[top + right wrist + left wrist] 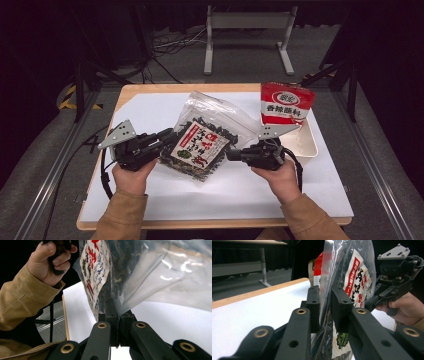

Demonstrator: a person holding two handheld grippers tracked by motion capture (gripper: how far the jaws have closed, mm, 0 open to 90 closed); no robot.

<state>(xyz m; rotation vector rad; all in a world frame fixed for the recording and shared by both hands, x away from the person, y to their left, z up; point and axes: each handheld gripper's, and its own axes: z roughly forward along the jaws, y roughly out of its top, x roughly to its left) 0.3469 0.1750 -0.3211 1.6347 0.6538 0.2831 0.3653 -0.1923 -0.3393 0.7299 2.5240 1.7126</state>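
In the high view, a clear bag of dark dried food (pixel 202 142) with a white and red label is held above the white-covered bench (pixel 150 200) between the left gripper (pixel 167 137) at its left edge and the right gripper (pixel 231 153) at its right edge. A red and white packet (pixel 286 102) is seen standing in a white tray (pixel 309 145) at the far right. In the left gripper view, the bag (pixel 352 270) is seen hanging upright between the left gripper's (pixel 325 303) jaws, which are slightly spread with a gap around the film, so no firm pinch is shown; the right gripper (pixel 372 303) is seen beyond, held by a hand (pixel 405 308). In the right gripper view, the right gripper's (pixel 118 320) jaws are pressed together on the bag's (pixel 140 277) clear edge, and the person's other hand (pixel 47 261) and tan sleeve (pixel 22 302) are seen at the left.
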